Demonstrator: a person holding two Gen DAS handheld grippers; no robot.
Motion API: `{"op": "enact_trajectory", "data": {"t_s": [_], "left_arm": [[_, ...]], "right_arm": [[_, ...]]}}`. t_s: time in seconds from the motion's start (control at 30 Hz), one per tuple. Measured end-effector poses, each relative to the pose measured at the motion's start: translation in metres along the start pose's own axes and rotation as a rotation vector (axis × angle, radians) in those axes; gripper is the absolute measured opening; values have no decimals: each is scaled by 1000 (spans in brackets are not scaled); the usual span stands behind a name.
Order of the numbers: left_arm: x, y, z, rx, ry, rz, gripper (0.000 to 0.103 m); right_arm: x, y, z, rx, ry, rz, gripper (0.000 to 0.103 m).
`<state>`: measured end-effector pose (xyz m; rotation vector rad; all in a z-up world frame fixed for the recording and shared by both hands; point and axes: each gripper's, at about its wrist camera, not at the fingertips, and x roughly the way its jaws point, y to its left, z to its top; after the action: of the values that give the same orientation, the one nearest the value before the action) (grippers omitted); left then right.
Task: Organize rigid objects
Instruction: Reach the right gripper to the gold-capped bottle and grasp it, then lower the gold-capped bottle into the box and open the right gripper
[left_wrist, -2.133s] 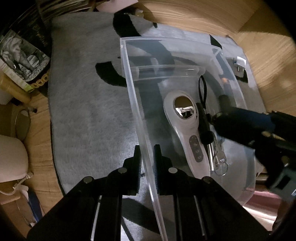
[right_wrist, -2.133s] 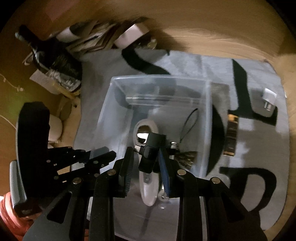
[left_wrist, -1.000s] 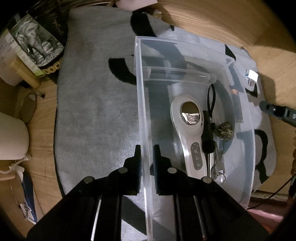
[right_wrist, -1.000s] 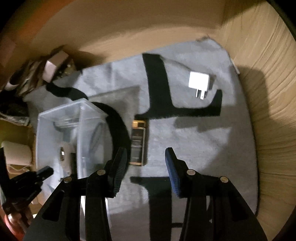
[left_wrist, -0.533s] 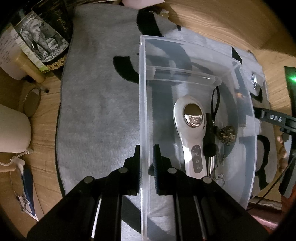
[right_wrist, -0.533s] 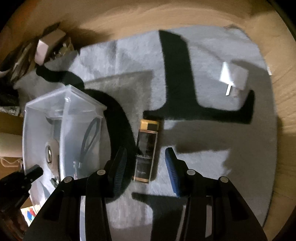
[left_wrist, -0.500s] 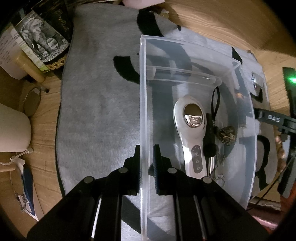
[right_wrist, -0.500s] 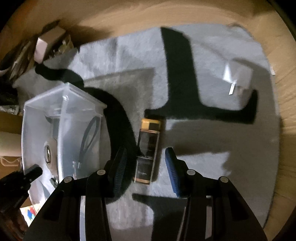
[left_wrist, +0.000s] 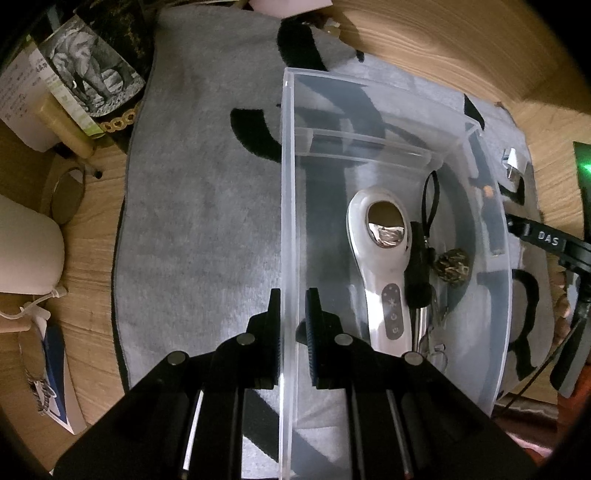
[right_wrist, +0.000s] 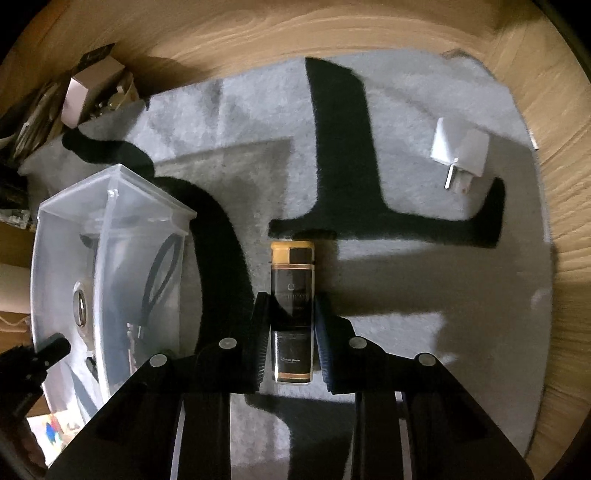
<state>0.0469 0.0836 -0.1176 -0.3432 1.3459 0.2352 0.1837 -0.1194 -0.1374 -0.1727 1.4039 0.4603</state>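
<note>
A black and gold lighter (right_wrist: 291, 266) lies lengthwise on the grey rug (right_wrist: 406, 295), right of the clear plastic bin (right_wrist: 110, 206). My right gripper (right_wrist: 290, 306) straddles its lower half; the jaws are closing and both pads touch its sides. My left gripper (left_wrist: 293, 295) is shut on the bin's left wall (left_wrist: 288, 184). In the bin lie a white handheld device (left_wrist: 380, 258), a black strapped fob with keys (left_wrist: 419, 273) and a small ball charm (left_wrist: 452, 266). A white plug adapter (right_wrist: 458, 151) rests on the rug at the far right.
A dark bottle with an elephant label (left_wrist: 85, 74) and a white rounded object (left_wrist: 22, 251) stand left of the rug on the wooden floor. A small box (right_wrist: 92, 96) and clutter sit beyond the bin. The rug carries large black letter shapes.
My right gripper left the bin, crossed to the rug, came down over the lighter and narrowed its jaws onto it. The left gripper kept its hold on the bin wall.
</note>
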Motion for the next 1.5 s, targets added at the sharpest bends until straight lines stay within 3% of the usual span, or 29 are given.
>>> {"op": "enact_trajectory", "data": {"t_s": [0.27, 0.57, 0.77, 1.2, 1.5], "left_arm": [[-5, 1, -4, 18, -7, -7, 11], [-6, 0, -4, 48, -12, -15, 11], [-6, 1, -4, 70, -14, -24, 11], [-7, -1, -6, 126, -26, -38, 11], [-8, -1, -9, 156, -43, -53, 11]], "right_arm": [[-47, 16, -11, -53, -102, -48, 21], [-102, 38, -13, -66, -212, 4, 21], [-119, 57, -12, -88, -237, 48, 21], [-95, 103, -19, -130, -173, 135, 22], [-59, 121, -36, -157, -79, 117, 22]]}}
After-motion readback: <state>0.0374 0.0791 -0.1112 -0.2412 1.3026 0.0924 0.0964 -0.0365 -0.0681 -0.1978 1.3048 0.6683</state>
